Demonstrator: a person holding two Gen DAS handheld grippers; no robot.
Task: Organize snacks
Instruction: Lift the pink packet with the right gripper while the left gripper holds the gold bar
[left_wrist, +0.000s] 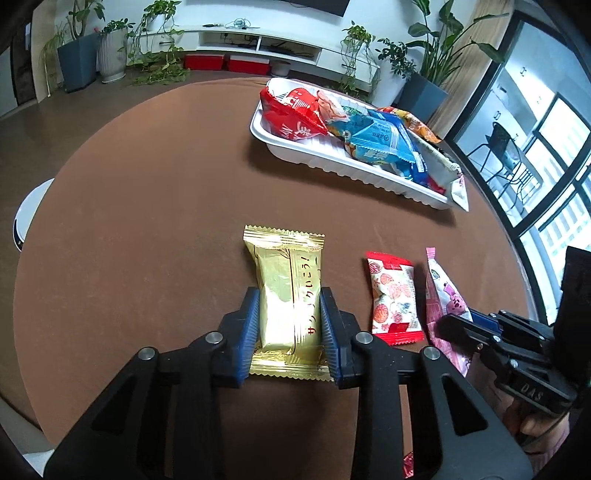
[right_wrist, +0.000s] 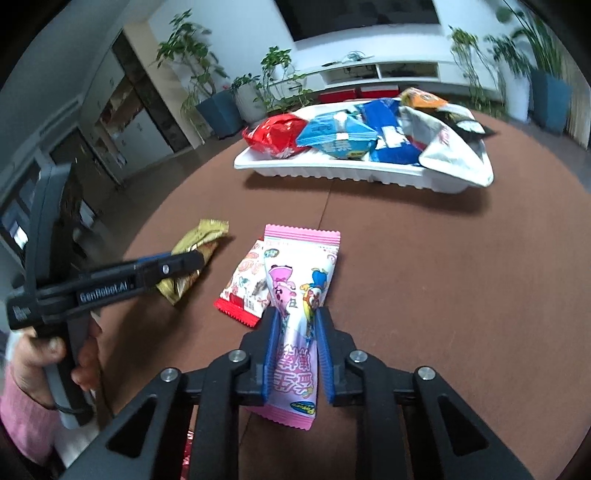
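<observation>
Left wrist view: the left gripper (left_wrist: 290, 328) has its jaws pinching the gold snack packet (left_wrist: 286, 295) across its width, blue pads pressed on both long sides, the packet lying flat on the brown worktop (left_wrist: 147, 192) near its near edge. Just beside it toward the right edge lie the red-and-white snack packet (left_wrist: 394, 297) and the pink snack packet (left_wrist: 445, 295), the latter pinched by the right gripper (left_wrist: 458, 317) entering from the right. The white tray (left_wrist: 332, 162), loaded with snack bags, sits near the far right edge; one bag overhangs its rim. The worktop between the tray and the near packets is open, as is the whole left half. Right wrist view: the right gripper (right_wrist: 295, 332) has its jaws pinching the pink snack packet (right_wrist: 299, 280) at its waist, creasing the wrapper; the packet's far end overlaps the red-and-white snack packet (right_wrist: 245, 280). The left gripper (right_wrist: 184, 264), held by a hand (right_wrist: 55, 354) in a pink sleeve, grips the gold snack packet (right_wrist: 197, 245) toward the left edge. The white tray (right_wrist: 351, 173) stands at the far edge, well apart, with bare worktop (right_wrist: 443, 277) between and to the right.
</observation>
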